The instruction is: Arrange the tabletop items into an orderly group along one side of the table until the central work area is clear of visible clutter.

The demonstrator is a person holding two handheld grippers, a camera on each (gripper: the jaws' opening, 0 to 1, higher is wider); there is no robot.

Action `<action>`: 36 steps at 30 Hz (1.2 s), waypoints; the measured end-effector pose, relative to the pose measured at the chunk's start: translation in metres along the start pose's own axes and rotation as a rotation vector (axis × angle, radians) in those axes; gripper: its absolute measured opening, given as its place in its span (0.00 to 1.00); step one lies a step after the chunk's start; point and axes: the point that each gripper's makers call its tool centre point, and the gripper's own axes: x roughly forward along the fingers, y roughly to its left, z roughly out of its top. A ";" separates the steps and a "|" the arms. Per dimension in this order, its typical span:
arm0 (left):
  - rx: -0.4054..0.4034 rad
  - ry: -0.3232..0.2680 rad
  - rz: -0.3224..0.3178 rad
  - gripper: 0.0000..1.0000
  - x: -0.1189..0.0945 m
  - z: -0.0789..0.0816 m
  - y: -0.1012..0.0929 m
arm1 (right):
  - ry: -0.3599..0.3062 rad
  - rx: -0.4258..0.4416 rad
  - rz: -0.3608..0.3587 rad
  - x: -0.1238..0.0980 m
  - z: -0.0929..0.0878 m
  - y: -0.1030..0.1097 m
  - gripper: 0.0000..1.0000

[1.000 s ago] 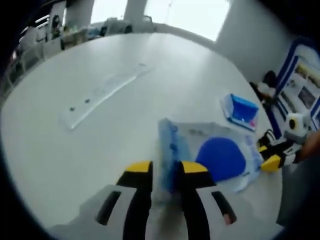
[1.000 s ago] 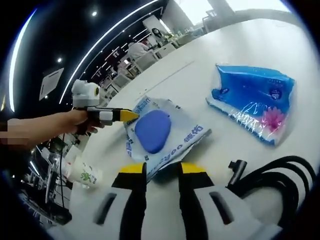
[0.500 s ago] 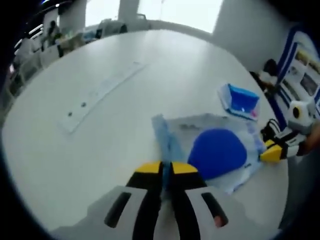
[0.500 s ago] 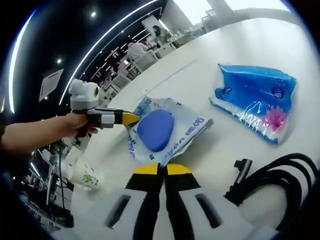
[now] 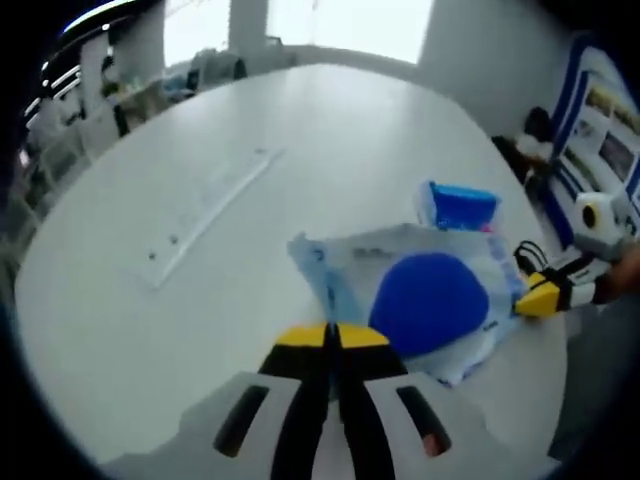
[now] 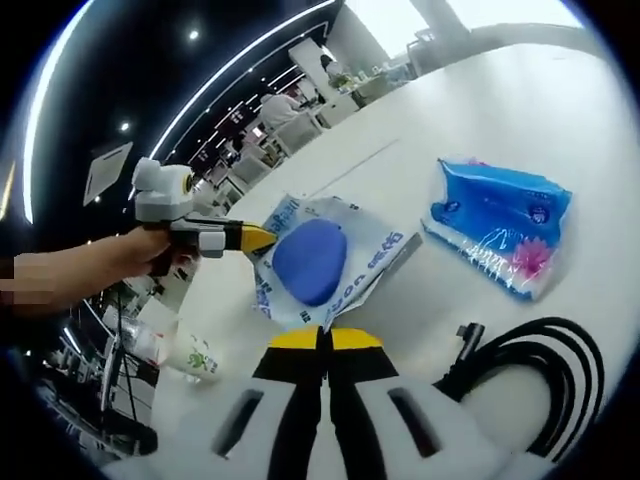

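We hold the white bag with the blue disc (image 5: 425, 300) between our two grippers: the left gripper (image 5: 332, 338) is clamped on its near edge, and the right gripper (image 6: 321, 340) pinches the opposite corner, so the bag spreads out just past each pair of yellow tips over the white table (image 5: 200, 300). The blue tissue pack (image 6: 497, 232) lies beyond the bag to one side, and a black cable (image 6: 530, 375) coils beside the right gripper.

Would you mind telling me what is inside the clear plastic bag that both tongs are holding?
A rounded blue object shows through the clear plastic bag. Blue print covers part of the film, so whatever lies under that object cannot be seen.
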 end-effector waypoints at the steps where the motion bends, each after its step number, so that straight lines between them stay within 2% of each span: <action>1: 0.004 -0.001 0.000 0.00 -0.002 0.001 -0.001 | -0.003 -0.001 0.001 -0.004 0.001 0.002 0.00; 14: -0.008 -0.030 0.034 0.00 -0.034 0.011 -0.020 | -0.035 -0.034 0.031 -0.035 0.018 0.017 0.00; 21: -0.029 -0.060 0.067 0.00 -0.059 0.018 -0.028 | -0.043 -0.059 0.066 -0.049 0.028 0.028 0.00; 36: -0.109 -0.106 0.110 0.00 -0.097 0.011 -0.053 | -0.017 -0.122 0.116 -0.073 0.028 0.037 0.00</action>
